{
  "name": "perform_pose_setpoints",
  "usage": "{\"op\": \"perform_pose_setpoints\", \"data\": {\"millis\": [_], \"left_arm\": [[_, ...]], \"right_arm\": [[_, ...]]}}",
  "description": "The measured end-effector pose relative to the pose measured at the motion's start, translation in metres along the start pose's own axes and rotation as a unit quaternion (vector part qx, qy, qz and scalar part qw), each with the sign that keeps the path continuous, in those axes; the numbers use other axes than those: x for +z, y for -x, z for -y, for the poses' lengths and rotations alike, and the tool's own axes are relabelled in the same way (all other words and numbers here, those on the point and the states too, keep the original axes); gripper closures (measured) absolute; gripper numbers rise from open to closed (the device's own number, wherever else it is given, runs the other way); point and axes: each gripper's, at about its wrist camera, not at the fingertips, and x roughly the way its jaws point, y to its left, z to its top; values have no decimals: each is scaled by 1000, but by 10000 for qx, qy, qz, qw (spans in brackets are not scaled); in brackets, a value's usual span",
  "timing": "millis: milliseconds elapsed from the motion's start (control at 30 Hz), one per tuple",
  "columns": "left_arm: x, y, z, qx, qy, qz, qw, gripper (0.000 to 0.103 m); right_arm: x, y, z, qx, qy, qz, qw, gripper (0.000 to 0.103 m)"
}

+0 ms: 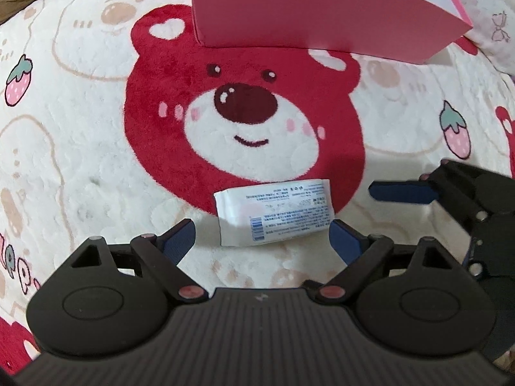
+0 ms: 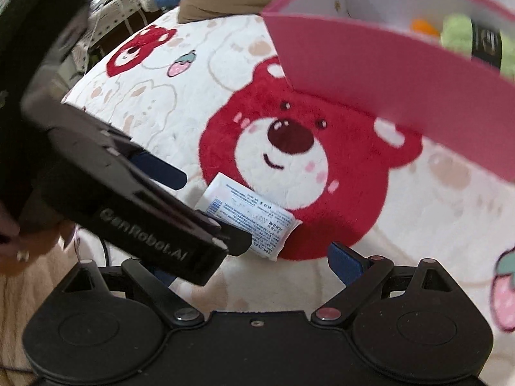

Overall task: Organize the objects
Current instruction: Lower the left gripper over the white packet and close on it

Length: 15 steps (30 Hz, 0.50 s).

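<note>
A white tissue pack (image 1: 273,214) with small printed text lies flat on the blanket, at the chin of a big red bear print. My left gripper (image 1: 262,239) hangs just above it, open, its blue pads either side of the pack's near end without pressing on it. My right gripper (image 2: 254,267) is open too and empty, with the pack (image 2: 254,218) a little ahead of it. The left gripper's black body (image 2: 135,199) hides the right gripper's left finger. An open pink box (image 1: 322,16) stands beyond the bear; it (image 2: 386,80) holds green, orange and black items.
The cream blanket (image 1: 96,128) with bears and strawberries covers the whole surface and drops off at the far left edge (image 2: 80,90). A brown cushion (image 2: 206,3) and household clutter (image 2: 128,0) lie beyond. A person's hand (image 2: 13,241) grips the left tool.
</note>
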Motion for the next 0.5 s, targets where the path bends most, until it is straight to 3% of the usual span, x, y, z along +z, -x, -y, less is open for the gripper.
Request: {"op": "perform_pose_setpoints", "data": {"millis": [233,300,500], "left_arm": [[2,-2,3,-89,-91,112,9999,19],[2,-5,9,-181,-143,111,9997,27],[1,-8,14,-71,-203,185,9996,37]], "right_arm": [[-1,-18,2,292,-375,-110,9988,7],[-1,-20,4,356,-519,-94,9980,7],[-1,-27,1,313,-629,-43,9975,9]]}}
